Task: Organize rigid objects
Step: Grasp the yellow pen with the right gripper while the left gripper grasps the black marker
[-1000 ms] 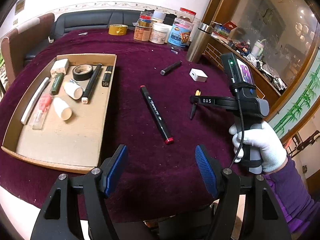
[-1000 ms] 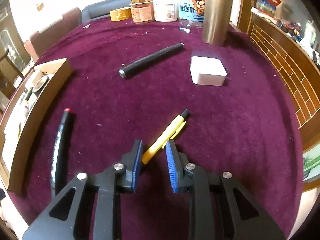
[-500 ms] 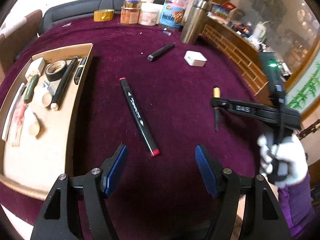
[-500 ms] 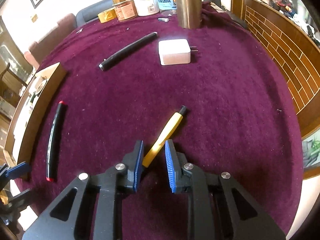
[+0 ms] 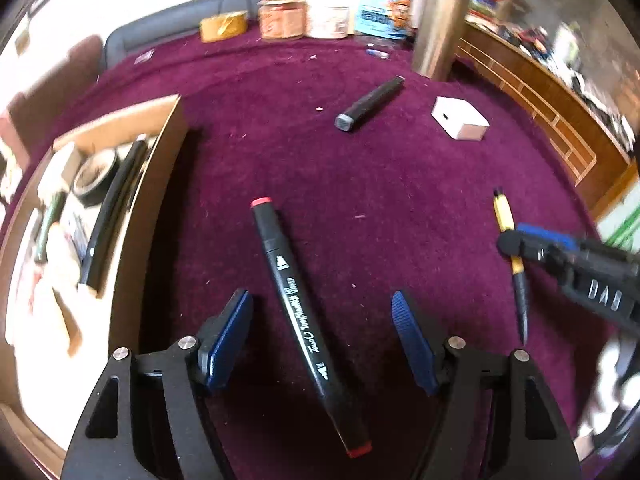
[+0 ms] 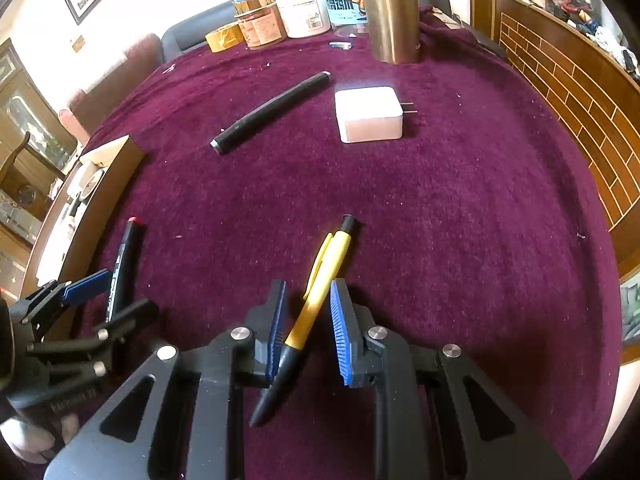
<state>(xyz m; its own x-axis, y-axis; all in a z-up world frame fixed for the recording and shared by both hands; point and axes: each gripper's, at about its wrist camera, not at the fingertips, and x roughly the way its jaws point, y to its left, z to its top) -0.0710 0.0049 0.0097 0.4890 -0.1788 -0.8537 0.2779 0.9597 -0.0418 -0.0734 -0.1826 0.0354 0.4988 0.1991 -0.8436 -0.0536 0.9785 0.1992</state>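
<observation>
Left gripper [image 5: 322,340] is spread wide, pads either side of the black marker [image 5: 298,312] w/ red end caps but not touching it — the marker lies flat on the maroon cloth [image 5: 400,184], slanting between the jaws. Right gripper [image 6: 306,328] is nearly closed around the yellow pen [image 6: 316,292]: left pad looks to touch the barrel near the black grip, right pad shows a thin gap (real pinch or just bracketing — cannot tell). Pen's black tip points back toward the gripper body, clip end away from it.

Places, relative to the marker: cardboard tray [image 5: 160,200] sits just beside it on the left, already holding a tape roll, a long black pen and some blurred small items. Yellow pen is off to its right, well apart. Beyond the marker, farther up the cloth, lie a dark capped pen [image 5: 370,104] and, right of that, a white plug adapter [image 5: 460,118]. Farther still stands a steel flask [image 5: 440,20], w/ jars and a yellow tape roll [image 5: 222,26] along the far edge.
</observation>
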